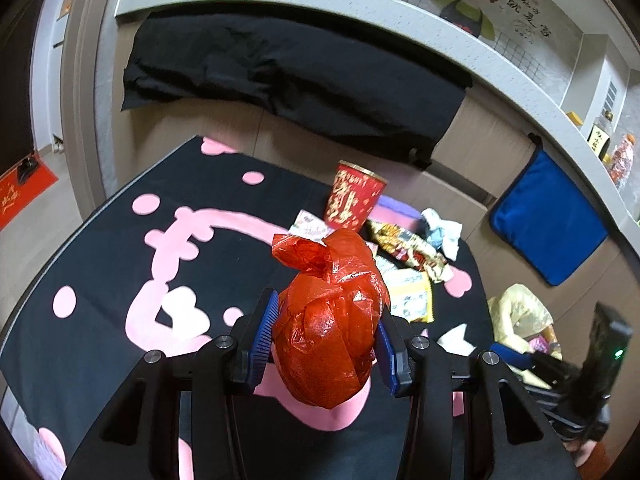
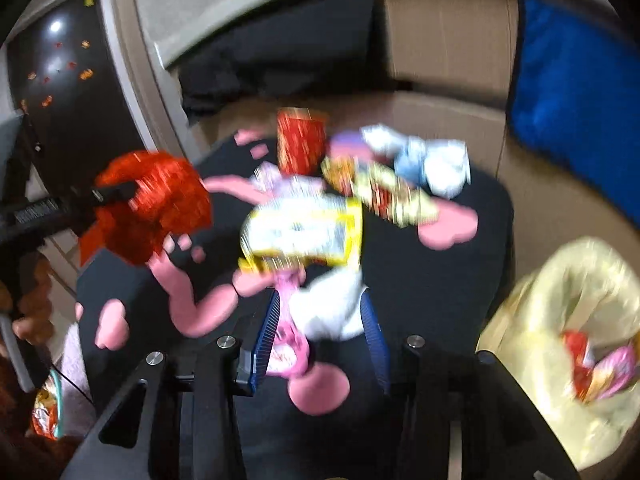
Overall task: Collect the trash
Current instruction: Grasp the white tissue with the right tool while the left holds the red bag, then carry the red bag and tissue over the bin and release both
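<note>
My left gripper (image 1: 324, 344) is shut on a knotted red plastic bag (image 1: 332, 320) and holds it above the black table with pink patterns (image 1: 120, 248). The bag also shows in the blurred right wrist view (image 2: 152, 204), held at the left. My right gripper (image 2: 320, 328) is shut on a white tissue (image 2: 332, 308) and a pink wrapper (image 2: 290, 340) above the table. On the table lie a yellow-edged wrapper (image 2: 300, 232), a red paper cup (image 1: 352, 200), a gold and red snack wrapper (image 1: 408, 244) and crumpled white and blue tissue (image 1: 440, 232).
A bin lined with a yellow bag (image 2: 568, 320) stands to the right of the table with wrappers inside. A blue cushion (image 1: 548, 220) and a black cloth (image 1: 280, 72) hang on the cabinet behind. My right gripper's body (image 1: 600, 368) shows at the right.
</note>
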Motion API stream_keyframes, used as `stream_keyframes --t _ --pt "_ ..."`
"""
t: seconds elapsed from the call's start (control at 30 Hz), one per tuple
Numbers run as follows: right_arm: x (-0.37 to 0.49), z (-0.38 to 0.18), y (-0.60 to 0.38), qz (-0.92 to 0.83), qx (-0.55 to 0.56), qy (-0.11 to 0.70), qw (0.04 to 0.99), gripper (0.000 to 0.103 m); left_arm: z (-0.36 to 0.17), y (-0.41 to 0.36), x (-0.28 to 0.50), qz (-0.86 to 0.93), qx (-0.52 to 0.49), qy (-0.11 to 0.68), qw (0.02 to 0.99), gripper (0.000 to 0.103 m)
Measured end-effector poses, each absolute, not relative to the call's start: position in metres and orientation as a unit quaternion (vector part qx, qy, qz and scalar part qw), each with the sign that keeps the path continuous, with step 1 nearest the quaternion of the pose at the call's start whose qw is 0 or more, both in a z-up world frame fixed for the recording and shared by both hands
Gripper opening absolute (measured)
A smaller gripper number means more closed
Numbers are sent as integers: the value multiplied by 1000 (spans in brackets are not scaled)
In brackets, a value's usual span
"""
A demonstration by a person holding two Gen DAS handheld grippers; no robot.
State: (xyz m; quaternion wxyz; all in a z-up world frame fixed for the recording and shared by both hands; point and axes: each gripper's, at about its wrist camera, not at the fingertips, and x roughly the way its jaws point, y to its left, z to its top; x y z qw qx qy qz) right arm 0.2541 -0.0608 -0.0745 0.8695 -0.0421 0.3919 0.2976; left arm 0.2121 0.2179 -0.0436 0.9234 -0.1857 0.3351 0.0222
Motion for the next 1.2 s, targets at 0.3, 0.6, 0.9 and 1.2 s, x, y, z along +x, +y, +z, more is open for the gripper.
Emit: stream_keyframes --t 0.3,0.6,0.9,1.2 --pt "276 -102 -50 296 -43 400 866 49 -56 226 215 30 -184 347 919 46" --pt "278 -105 -27 285 -100 388 871 26 -58 218 219 27 -176 353 919 46" --pt "268 -39 -49 295 -80 336 891 25 -14 180 220 6 -135 304 943 46" --pt "257 24 -76 286 -77 267 917 25 34 132 218 -12 -83 248 965 46"
